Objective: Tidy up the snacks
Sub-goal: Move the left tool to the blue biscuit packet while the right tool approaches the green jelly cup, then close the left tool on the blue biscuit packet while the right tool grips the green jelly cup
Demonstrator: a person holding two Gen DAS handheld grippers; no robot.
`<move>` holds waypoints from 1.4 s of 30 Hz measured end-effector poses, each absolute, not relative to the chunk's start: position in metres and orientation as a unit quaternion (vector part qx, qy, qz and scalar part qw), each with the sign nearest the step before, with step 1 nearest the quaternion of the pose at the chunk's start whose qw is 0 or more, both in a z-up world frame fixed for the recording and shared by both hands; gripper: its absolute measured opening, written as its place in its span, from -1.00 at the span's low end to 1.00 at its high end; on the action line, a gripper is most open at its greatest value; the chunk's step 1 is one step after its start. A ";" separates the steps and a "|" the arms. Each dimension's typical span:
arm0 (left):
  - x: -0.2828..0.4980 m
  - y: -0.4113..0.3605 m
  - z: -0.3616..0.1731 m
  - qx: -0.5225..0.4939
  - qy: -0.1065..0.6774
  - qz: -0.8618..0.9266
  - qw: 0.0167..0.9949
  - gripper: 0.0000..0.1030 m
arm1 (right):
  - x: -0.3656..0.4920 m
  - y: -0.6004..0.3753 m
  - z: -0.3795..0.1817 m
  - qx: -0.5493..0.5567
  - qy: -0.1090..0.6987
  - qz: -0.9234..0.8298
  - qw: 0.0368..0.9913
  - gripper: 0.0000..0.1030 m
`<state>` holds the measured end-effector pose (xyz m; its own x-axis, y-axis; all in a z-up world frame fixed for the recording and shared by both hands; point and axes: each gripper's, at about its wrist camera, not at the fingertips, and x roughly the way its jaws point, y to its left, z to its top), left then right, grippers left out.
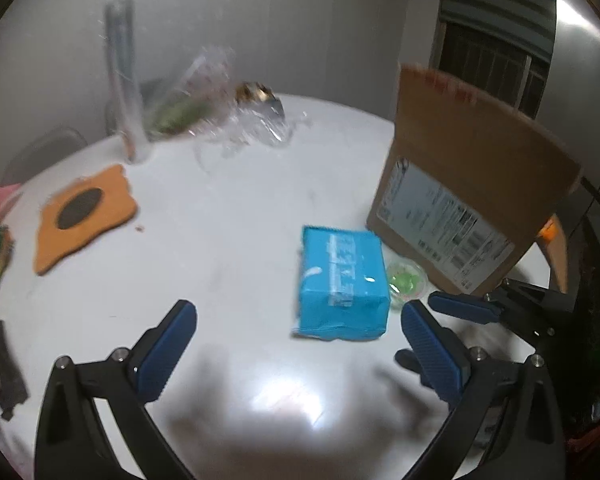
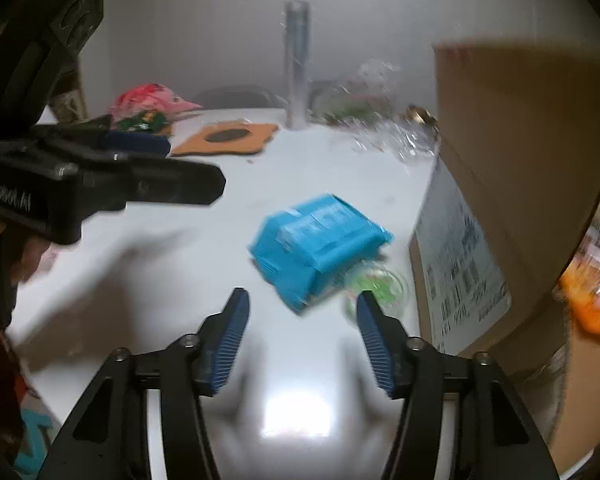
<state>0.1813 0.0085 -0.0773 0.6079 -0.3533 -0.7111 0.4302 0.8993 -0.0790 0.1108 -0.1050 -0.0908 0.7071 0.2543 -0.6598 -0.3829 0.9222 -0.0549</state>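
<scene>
A blue snack packet (image 1: 342,282) lies on the white table (image 1: 220,220), just ahead of my open, empty left gripper (image 1: 298,312) and slightly to its right. A small clear cup with green contents (image 1: 407,282) sits between the packet and a cardboard box (image 1: 472,184). In the right wrist view the blue packet (image 2: 320,246) lies just beyond my open, empty right gripper (image 2: 302,304), with the green cup (image 2: 380,286) close to the right finger. The box (image 2: 512,184) stands on the right. The right gripper's fingers (image 1: 460,306) show in the left wrist view, beside the cup.
An orange mat with a dark oval (image 1: 86,216) lies at the left. A tall shiny tube (image 1: 126,84) and crinkled clear plastic bags (image 1: 236,120) stand at the back. Colourful snack packets (image 2: 148,108) sit at the far left. Orange packets (image 2: 596,300) lie inside the box.
</scene>
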 end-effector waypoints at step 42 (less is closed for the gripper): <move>0.194 0.055 -0.114 0.026 0.437 -0.187 0.879 0.24 | 0.160 -0.083 -0.113 -0.276 0.355 0.043 0.892 -0.66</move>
<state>0.1939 0.0551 -0.1139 0.5481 -0.3053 -0.7787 0.3509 0.9291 -0.1172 0.1600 -0.0832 -0.1130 0.7440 -0.1192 -0.6575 -0.2725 0.8443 -0.4614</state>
